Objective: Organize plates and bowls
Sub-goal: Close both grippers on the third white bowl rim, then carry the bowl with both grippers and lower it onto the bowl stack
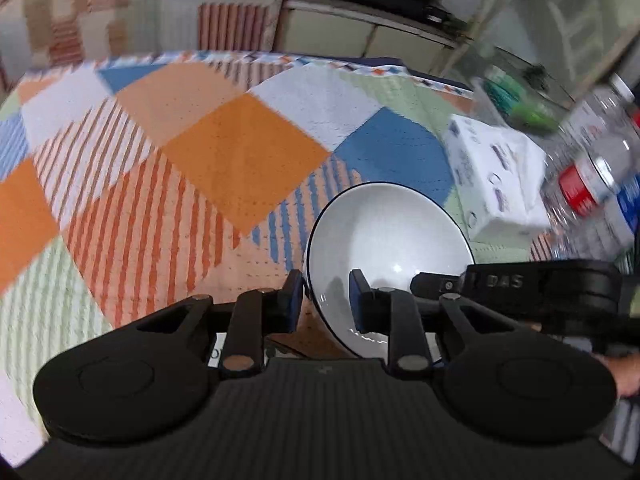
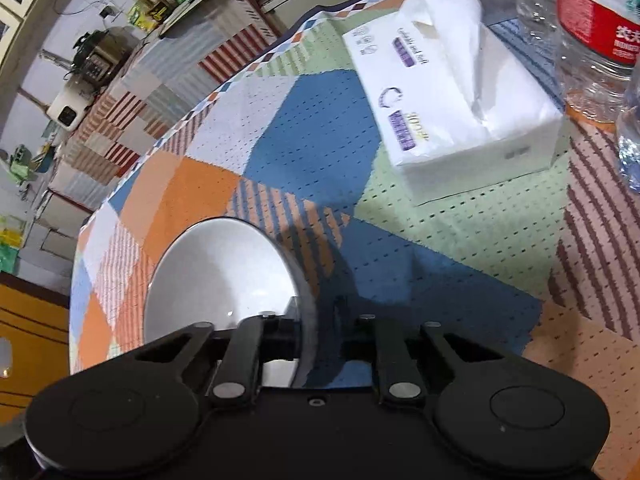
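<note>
A white bowl [image 1: 392, 232] with a thin dark rim is over the patchwork tablecloth [image 1: 240, 160]. My left gripper [image 1: 326, 294] straddles the bowl's near-left wall, one pad outside against it and one inside, shut narrowly on it. In the right wrist view the same bowl [image 2: 224, 272] shows at the lower left. My right gripper [image 2: 326, 332] is shut on its right wall, with the left finger inside and the right finger outside. The right tool's black housing [image 1: 540, 288] reaches in from the right in the left wrist view. Whether the bowl's base touches the cloth is hidden.
A white tissue pack [image 2: 448, 92] lies just beyond the bowl to the right. Clear plastic bottles with red labels [image 2: 592, 20] stand behind it. The round table's edge [image 2: 120, 184] curves close on the left. A hand [image 1: 624, 372] shows at the right edge.
</note>
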The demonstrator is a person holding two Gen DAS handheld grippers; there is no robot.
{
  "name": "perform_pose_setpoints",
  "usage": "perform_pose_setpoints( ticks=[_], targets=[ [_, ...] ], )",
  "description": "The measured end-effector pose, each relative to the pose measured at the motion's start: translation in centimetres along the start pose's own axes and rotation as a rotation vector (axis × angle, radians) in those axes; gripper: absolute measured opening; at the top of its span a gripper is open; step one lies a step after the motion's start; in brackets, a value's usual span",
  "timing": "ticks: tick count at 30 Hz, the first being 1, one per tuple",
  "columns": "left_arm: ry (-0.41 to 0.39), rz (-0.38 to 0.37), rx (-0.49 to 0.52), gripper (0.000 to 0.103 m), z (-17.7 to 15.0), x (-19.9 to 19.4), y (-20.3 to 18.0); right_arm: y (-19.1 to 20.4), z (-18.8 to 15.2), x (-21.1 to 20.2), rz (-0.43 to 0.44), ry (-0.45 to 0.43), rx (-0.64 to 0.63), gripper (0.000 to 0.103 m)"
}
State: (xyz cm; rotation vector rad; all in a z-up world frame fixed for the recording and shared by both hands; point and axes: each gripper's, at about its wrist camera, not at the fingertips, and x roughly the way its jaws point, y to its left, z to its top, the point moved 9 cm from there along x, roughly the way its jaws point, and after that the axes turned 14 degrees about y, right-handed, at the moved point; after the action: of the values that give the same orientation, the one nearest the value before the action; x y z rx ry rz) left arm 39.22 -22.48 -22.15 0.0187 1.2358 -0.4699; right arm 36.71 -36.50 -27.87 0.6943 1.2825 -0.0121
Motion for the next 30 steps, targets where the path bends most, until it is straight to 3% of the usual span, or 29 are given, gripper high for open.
perform_pose_setpoints(
  ticks=[5,14,18,23,26,30],
  targets=[
    [-0.019,0.013,0.093,0.024,-0.9,-3.1,-1.4,1.0,-1.2,-1.9,-0.038,-0.007,-0.047,0.013],
    [-0.003,-0.084,0.071,0.024,-3.4,-10.4,-3.3,2.2,-4.9,-8.9,0.011,-0.076,-0.131,0.013],
    [0.014,-0.09,0.063,0.024,-5.1,-12.8,-4.2,2.4,-6.9,-11.0,0.052,-0.092,-0.146,0.014],
    [0.018,-0.088,0.07,0.024,-8.0,-14.2,-5.6,1.5,-10.0,-13.3,0.08,-0.129,-0.118,0.014],
    [0.031,-0.074,0.048,0.024,-9.9,-14.2,-5.7,1.1,-12.2,-13.3,0.045,-0.143,-0.141,0.014],
    [0.059,-0.132,0.01,0.024,-12.1,-14.4,-5.7,0.2,-14.7,-13.0,0.017,-0.124,-0.167,0.014]
  ],
)
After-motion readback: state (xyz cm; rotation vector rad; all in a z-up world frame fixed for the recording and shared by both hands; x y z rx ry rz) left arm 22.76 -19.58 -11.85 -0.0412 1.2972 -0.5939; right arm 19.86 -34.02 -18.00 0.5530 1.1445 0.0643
